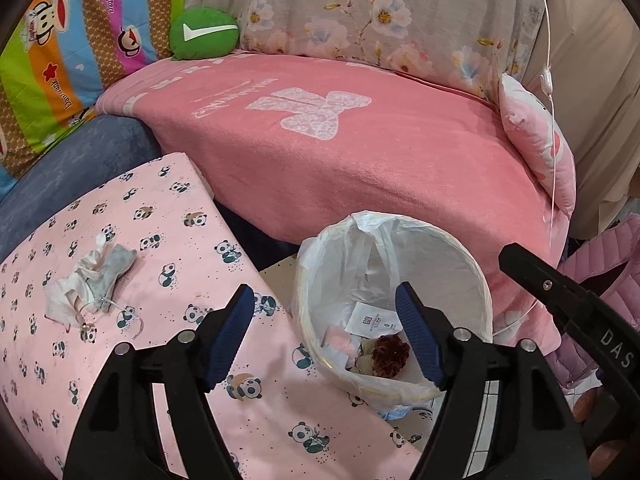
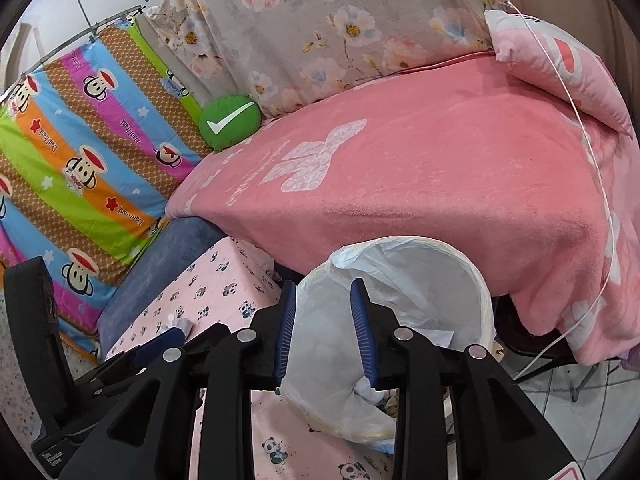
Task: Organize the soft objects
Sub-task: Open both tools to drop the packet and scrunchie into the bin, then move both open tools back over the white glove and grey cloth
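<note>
two hand-held grippers, both of black plastic. left gripper (image 1: 326, 336): two angular black arms with triangular cut-outs, round silver screws at the joints, ribbed dark blue pads (image 1: 230, 336) on the inner faces. right gripper (image 2: 324, 332): same black frame, silver screws, ribbed blue pads (image 2: 286, 332); white letters "das" on its side, seen from the left wrist view.

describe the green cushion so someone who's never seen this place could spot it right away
Start at the big pink blanket spread over the seat and follow it to its far left corner. The green cushion is wedged there, between the striped monkey sheet and the grey flowered cloth. It is the only round, plain green thing, with a white tick on it.
</note>
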The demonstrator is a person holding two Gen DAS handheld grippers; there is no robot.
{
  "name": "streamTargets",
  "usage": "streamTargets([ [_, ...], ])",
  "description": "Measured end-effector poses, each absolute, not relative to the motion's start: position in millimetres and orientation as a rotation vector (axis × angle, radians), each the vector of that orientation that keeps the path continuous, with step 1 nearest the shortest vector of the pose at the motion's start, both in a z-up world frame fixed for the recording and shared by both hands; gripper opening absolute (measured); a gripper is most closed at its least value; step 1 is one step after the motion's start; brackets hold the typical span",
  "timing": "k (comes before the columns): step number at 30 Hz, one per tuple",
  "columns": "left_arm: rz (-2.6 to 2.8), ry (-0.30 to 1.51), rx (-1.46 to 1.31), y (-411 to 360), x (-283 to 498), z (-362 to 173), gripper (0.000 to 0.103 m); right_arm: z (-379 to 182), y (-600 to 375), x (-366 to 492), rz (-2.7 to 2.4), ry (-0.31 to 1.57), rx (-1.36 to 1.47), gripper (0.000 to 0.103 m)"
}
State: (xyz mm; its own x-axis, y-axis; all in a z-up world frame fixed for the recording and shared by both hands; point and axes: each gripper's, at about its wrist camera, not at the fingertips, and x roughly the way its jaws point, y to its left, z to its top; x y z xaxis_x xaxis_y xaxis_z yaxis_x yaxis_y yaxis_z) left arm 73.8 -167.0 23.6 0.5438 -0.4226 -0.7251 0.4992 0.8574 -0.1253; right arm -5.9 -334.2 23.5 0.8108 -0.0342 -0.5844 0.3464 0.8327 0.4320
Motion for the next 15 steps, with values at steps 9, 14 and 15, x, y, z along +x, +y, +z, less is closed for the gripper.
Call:
streamTargets([
  [9, -0.481, 0.835, 0.048, -126, 83, 24, 0.071, 27, -302, 8, -0.16, 0.617, 0.512, 0.031],
  [14, -0.422, 0.84, 0.016, -95, 90, 20, 0.074, 28, -278, 20, -0.122, 0.635, 0.485, 0.035],
  [15, -0.41, 0.844, 0.006, -89, 92, 19, 0.074, 28, -276, 21, -0.119, 0.637, 0.482, 0.035],
])
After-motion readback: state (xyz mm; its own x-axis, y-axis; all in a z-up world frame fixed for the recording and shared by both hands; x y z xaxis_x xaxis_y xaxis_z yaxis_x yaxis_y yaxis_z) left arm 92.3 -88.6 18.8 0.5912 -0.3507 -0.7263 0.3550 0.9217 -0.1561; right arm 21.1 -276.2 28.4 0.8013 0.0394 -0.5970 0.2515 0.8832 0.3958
